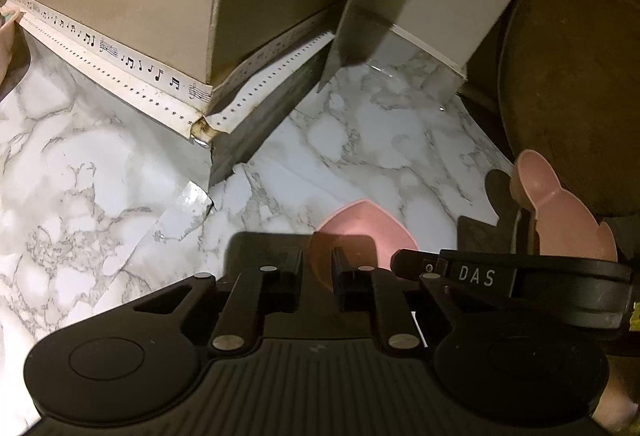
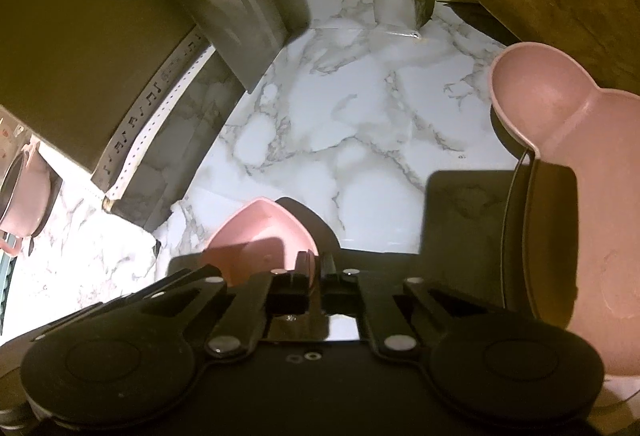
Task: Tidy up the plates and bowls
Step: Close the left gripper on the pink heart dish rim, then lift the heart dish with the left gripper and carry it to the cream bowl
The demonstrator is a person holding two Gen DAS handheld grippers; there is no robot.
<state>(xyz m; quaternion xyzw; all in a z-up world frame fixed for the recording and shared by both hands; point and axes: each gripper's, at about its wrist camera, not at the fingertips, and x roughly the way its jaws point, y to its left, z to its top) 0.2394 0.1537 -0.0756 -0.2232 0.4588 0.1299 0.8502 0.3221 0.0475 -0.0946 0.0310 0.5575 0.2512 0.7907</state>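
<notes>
The right gripper's fingers pinch the rim of a pink pointed bowl above the marble counter. The left gripper stands parted around the bowl's opposite edge. A pink bunny-eared plate lies just right of the bowl.
</notes>
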